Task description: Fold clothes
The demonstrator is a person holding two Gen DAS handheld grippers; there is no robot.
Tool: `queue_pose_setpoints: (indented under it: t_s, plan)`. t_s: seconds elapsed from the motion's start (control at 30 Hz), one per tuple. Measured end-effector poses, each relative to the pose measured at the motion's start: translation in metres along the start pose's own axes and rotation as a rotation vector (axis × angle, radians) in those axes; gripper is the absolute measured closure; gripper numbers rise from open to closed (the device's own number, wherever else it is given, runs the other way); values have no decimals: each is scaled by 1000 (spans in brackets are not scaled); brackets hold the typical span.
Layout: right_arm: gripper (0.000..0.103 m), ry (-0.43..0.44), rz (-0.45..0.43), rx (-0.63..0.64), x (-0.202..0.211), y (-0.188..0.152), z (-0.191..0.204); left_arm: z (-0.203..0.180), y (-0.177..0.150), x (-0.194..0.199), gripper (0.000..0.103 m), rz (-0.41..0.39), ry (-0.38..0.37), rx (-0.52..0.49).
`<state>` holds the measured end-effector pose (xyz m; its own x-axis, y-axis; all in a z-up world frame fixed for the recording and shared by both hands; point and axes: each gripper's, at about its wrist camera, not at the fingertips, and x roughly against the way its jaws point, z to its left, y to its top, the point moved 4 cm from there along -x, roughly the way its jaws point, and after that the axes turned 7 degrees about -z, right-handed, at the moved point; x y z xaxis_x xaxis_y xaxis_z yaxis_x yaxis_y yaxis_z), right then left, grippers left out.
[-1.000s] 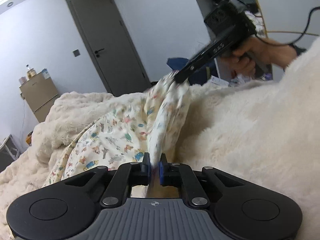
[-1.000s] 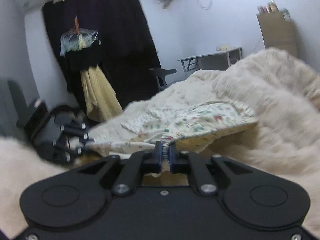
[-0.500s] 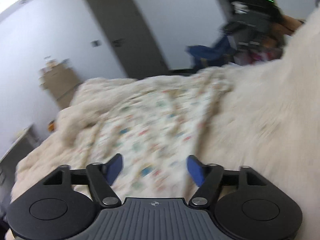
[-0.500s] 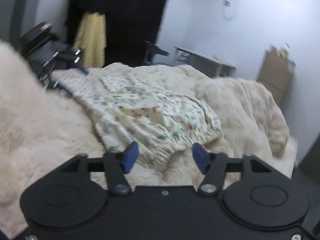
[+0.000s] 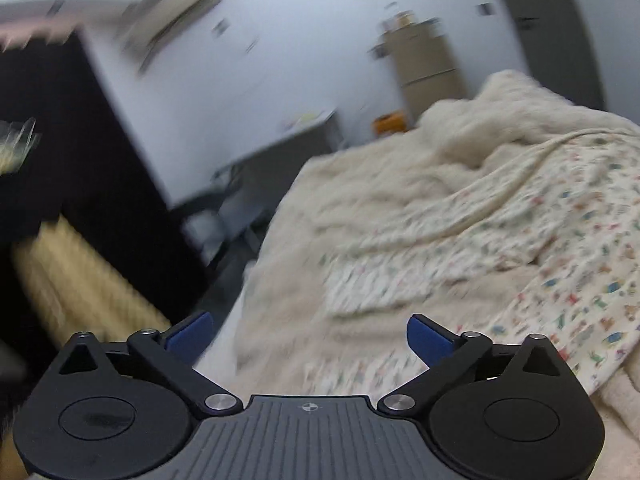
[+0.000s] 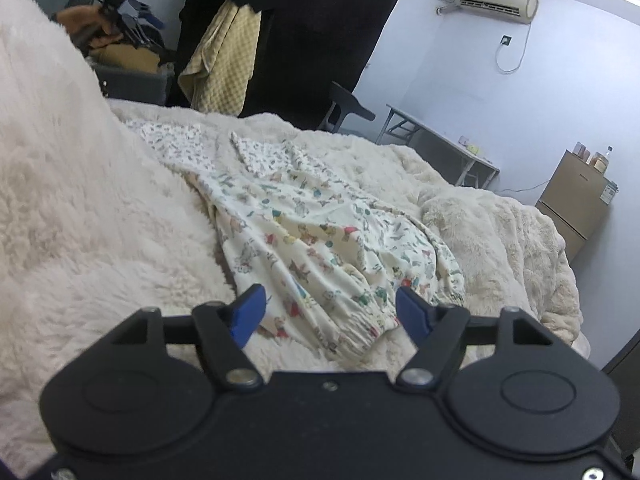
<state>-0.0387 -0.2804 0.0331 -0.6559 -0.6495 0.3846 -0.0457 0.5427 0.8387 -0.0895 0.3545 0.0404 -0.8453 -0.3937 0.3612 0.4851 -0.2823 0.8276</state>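
A cream garment [image 6: 320, 240] printed with small coloured animals lies spread on a fluffy cream blanket [image 6: 80, 220]. Its gathered elastic edge [image 6: 360, 332] is nearest the right wrist camera. My right gripper [image 6: 330, 312] hovers just over that edge. Its jaws are opening and its blue pads [image 6: 248, 314] touch no cloth. In the blurred left wrist view, my left gripper [image 5: 308, 338] is over the blanket [image 5: 360, 208] near the bed's side, with the garment [image 5: 560, 264] to its right. Its jaws are opening wide and nothing is between them.
Behind the bed hang a dark curtain [image 6: 304, 32] and a yellow checked towel [image 6: 224, 60]. A chair [image 6: 344, 108], a grey table [image 6: 440, 140] and a small fridge [image 6: 576, 200] stand along the far wall. Beside the bed's left edge the floor [image 5: 224, 264] drops away.
Both grippers were shut on the garment and have let go and opened. The garment has dropped flat onto the blanket. The left gripper has swung far round, from the door towards the curtain and table.
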Motion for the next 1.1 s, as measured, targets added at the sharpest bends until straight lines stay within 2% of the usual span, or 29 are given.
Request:
queue_pose_setpoints:
  t_s: [0.07,0.1,0.13,0.2,0.23,0.3,0.33,0.37,0.4,0.43,0.47,0.57,0.73,1.1]
  plan:
    - [29,3,19,6,-4,-1,1,-55,-15,-15,1,64,-66,-123]
    - [29,0,31,13,-6,-2,2,-70,-20,-15,1,59,-128,-148]
    - [29,-4,37,20,-8,-2,3,-112,-29,-16,1,48,-324,-183]
    - [29,-9,46,29,-8,-4,4,-150,-39,-14,1,44,-526,-204]
    - [29,-12,44,26,-7,-4,3,-170,-45,-10,1,16,-607,-237]
    - [29,-18,42,19,-6,-5,2,-183,-53,-4,1,-36,-618,-307]
    - [29,-23,42,18,-4,-6,1,-189,-57,-1,1,-90,-589,-352]
    - [29,-28,42,18,-3,-7,1,-192,-61,-3,1,-96,-566,-376]
    - [29,-32,41,17,-3,-8,0,-194,-63,-4,1,-81,-564,-384]
    - [29,-35,39,14,-3,-9,0,-199,-68,-9,5,-20,-564,-397]
    - [29,-37,41,15,-4,-10,0,-199,-68,-13,13,4,-571,-394]
    - [29,-39,52,29,-8,-13,2,-198,-66,-20,19,37,-578,-342]
    - [29,-41,72,64,-14,-16,7,-203,-72,-12,19,33,-561,-367]
    - [28,-39,95,87,-14,-26,5,-206,-66,-21,20,44,-582,-343]
